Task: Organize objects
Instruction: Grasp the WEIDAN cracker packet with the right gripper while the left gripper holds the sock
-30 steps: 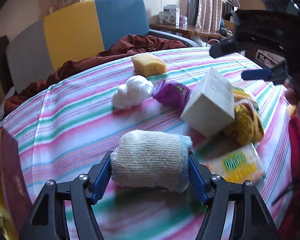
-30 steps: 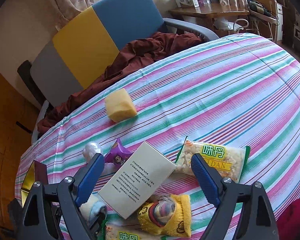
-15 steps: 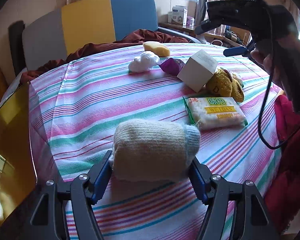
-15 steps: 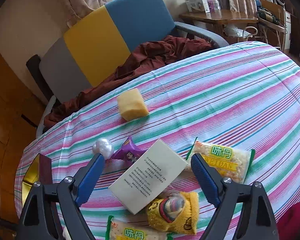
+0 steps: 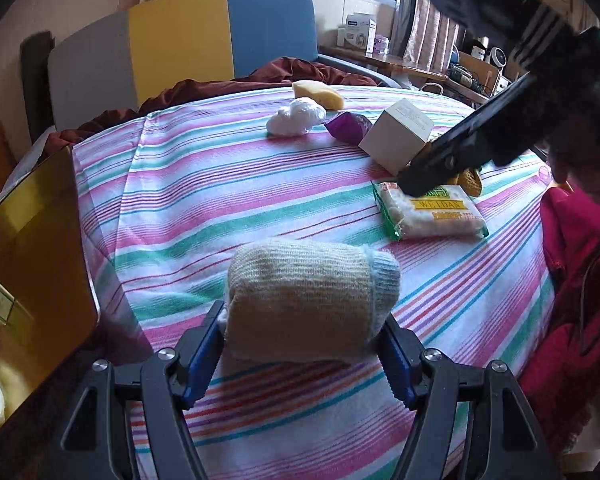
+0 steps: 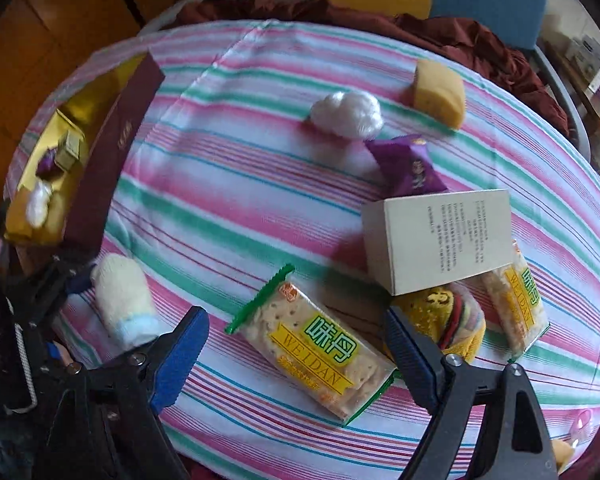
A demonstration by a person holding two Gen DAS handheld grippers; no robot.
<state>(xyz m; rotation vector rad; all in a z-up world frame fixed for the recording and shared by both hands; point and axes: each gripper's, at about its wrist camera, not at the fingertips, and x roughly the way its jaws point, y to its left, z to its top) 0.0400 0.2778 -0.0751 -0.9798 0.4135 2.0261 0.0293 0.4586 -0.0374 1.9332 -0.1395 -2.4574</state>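
Left tongs (image 5: 302, 344): clenched on a rolled knit sock (image 5: 312, 300), cream with a pale blue cuff. The blue pads press both ends of the roll. The sock is held just above the striped cloth of the bench (image 5: 220, 184), near its front edge. In the right wrist view the same sock (image 6: 124, 304) appears at the left, near the maroon wall of the gift box.

Right tongs (image 6: 296, 340): released, jaws spread wide. They hover over a cracker packet (image 6: 320, 344) labelled WEIDAN, which lies flat on the bench (image 6: 240, 184) between the two blue pads. No contact is visible.

Objects beyond the right tongs:
- A yellow patterned sock (image 6: 444, 320) lies just right of the packet, partly under a white carton (image 6: 440, 240).
- A second cracker packet (image 6: 516, 304) lies at the right of that carton, one end tucked under it.
- A purple snack pouch (image 6: 410, 164) touches the far edge of the carton.
- A white crumpled bag (image 6: 348, 114) lies beyond the pouch.
- A yellow sponge (image 6: 440, 94) lies farthest back, near the bag.

An open gift box (image 6: 112, 128) with a gold interior sits at the left edge of the bench. It holds several small items; their details are blurred.

Behind the bench stands a chair (image 5: 188, 48) with grey, yellow and blue panels, draped with a dark red cloth (image 5: 300, 74).
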